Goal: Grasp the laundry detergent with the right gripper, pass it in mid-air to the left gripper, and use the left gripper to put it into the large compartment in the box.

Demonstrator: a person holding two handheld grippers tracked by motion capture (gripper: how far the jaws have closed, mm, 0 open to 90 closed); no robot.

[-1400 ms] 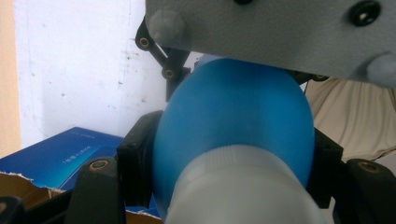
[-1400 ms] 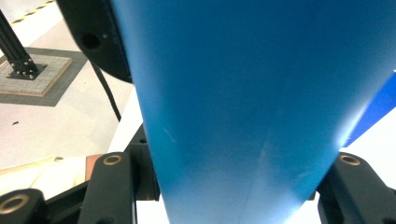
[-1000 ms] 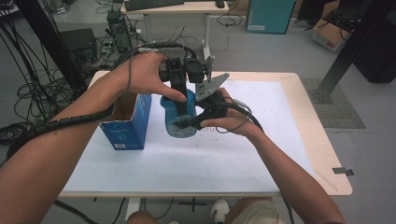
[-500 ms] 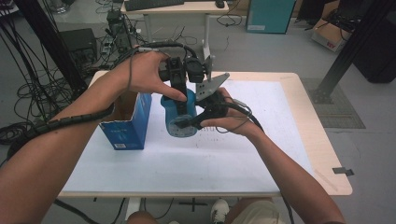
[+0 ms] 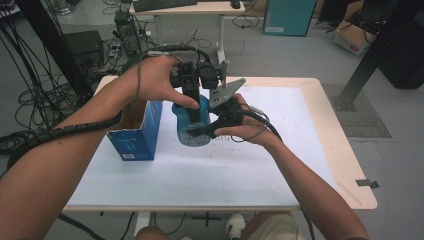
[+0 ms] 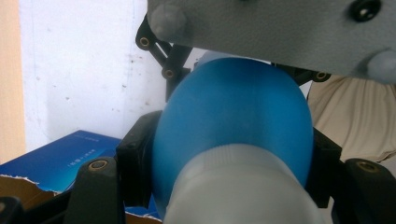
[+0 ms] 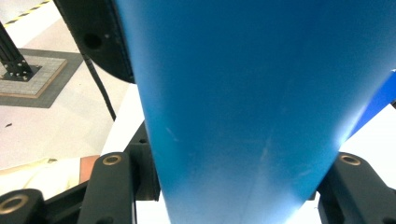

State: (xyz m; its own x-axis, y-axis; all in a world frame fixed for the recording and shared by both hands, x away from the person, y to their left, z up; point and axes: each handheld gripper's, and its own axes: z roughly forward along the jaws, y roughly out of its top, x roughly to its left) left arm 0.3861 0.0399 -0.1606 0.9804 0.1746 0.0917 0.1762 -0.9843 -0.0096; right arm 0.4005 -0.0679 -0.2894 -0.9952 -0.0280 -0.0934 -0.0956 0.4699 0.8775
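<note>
A blue bottle with a white cap hangs just above the white table, held from two sides. My left gripper comes down from above and is shut on the bottle's upper part. In the left gripper view its jaws press both sides of the blue body behind the cap. My right gripper reaches in from the right and is shut on the bottle's body. In the right gripper view its jaws flank the bottle at the bottom corners.
An open blue carton stands on the table just left of the bottle, also seen as the blue carton at lower left. Cables and a black post lie on the floor beyond the table edges.
</note>
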